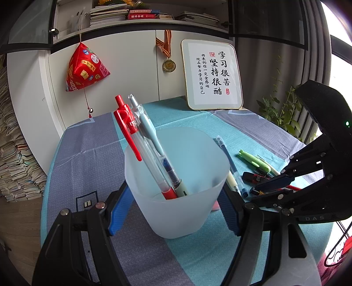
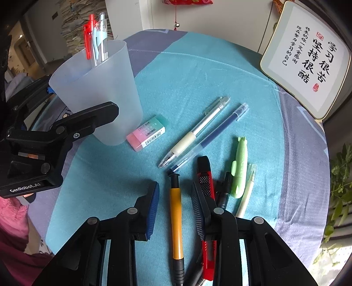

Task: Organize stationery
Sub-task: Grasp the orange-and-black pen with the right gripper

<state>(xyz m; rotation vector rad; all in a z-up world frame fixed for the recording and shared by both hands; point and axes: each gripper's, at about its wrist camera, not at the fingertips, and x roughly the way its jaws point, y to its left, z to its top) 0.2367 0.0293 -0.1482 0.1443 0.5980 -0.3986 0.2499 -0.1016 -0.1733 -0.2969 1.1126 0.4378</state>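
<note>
Left gripper (image 1: 173,211) clamps the cup (image 1: 176,182) holding two pens, near the table's (image 2: 198,72) left edge. Right gripper (image 2: 175,204), jaws apart, straddles the orange pen (image 2: 176,222); a red knife (image 2: 205,176) crowds its right finger. Only the right view shows the eraser (image 2: 146,132) beside the cup.

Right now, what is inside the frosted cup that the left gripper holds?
Inside the frosted cup stand a red-clipped pen and a light blue-clipped pen, leaning left. Their tips rest on the bottom. Whether anything more lies beneath them is hidden behind the near rim.

Home study: bookshelf (image 1: 136,13), medal (image 1: 169,65), framed calligraphy (image 1: 212,73).
</note>
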